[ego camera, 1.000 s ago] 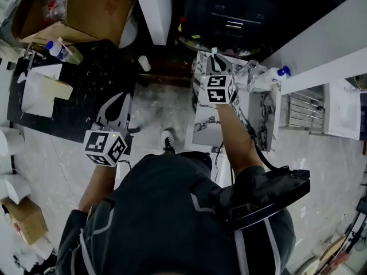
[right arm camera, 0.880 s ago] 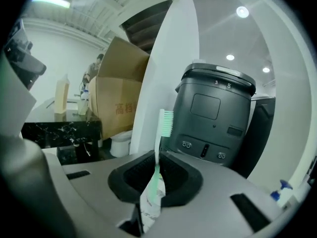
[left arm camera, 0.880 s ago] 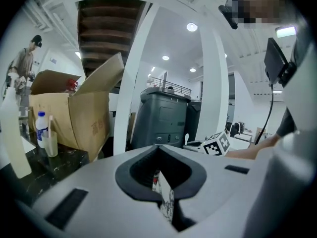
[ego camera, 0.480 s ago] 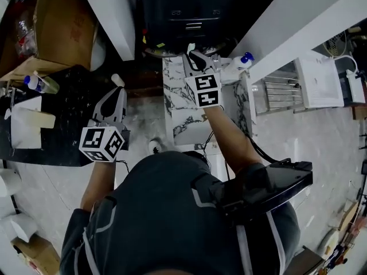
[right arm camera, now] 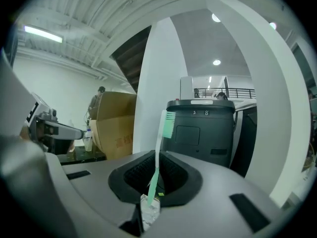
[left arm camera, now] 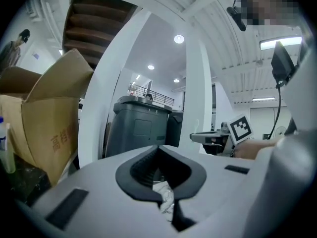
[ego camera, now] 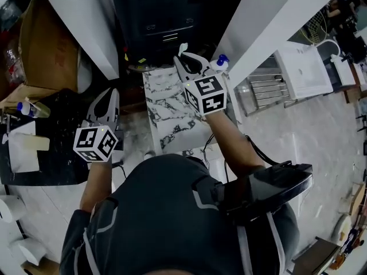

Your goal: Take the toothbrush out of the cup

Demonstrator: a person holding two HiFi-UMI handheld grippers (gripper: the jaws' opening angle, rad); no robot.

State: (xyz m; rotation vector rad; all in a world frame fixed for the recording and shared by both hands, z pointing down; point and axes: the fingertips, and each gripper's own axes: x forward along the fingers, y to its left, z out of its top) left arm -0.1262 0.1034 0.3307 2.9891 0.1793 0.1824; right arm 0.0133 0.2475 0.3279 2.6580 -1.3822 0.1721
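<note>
A green and white toothbrush point(right arm camera: 159, 150) stands upright between the jaws of my right gripper point(right arm camera: 156, 157), bristles up, pinched at its lower handle. In the head view that gripper point(ego camera: 186, 63) hangs over the far end of the marble table point(ego camera: 166, 105), and the toothbrush's pale tip point(ego camera: 183, 50) pokes out beyond it. My left gripper point(ego camera: 111, 91) is off to the left, above the gap between the two tables. Its jaws meet at the tips point(left arm camera: 158, 148) with nothing held. I cannot make out the cup in any view.
A blue-capped white bottle point(ego camera: 219, 59) stands at the marble table's far corner. A black table point(ego camera: 63, 136) at left carries a bottle point(ego camera: 28, 109) and paper point(ego camera: 23, 148). Beyond are a cardboard box point(ego camera: 46, 44), a white column point(ego camera: 86, 22), a dark bin point(right arm camera: 200, 128) and a metal rack point(ego camera: 266, 85).
My right gripper has risen with the toothbrush in it, away from the bottle at the table's corner. My left gripper has also lifted and drifted. The head view has swung.
</note>
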